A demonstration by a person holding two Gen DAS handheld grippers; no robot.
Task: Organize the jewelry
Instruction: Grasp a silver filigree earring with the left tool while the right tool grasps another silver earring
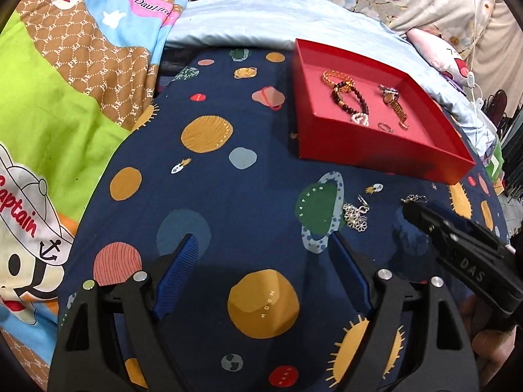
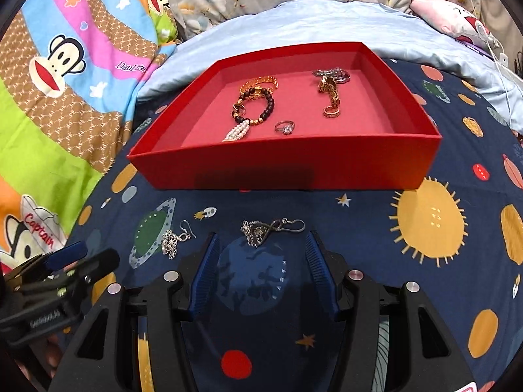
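Silver earring (image 2: 271,228) lies crosswise, hook pointing right, just ahead of wide-spread right tool (image 2: 261,261); left tool (image 1: 261,261) wide, holding nothing.

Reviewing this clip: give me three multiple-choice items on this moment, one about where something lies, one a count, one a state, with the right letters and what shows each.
1. Where does the stone ring lie?
A. inside the red box
B. on the space-print sheet
C. between a gripper's fingers

2. How many silver filigree earrings lie on the sheet outside the box?
A. none
B. two
C. four

3. How does the right gripper stand?
A. shut on an earring
B. open, holding nothing
C. shut and empty

Key: 1 A, the ring sits on the box floor near its front wall. 2 B, the left earring and the right earring both lie in front of the box. 3 B, its blue pads stand apart with the right earring just ahead of them, untouched.
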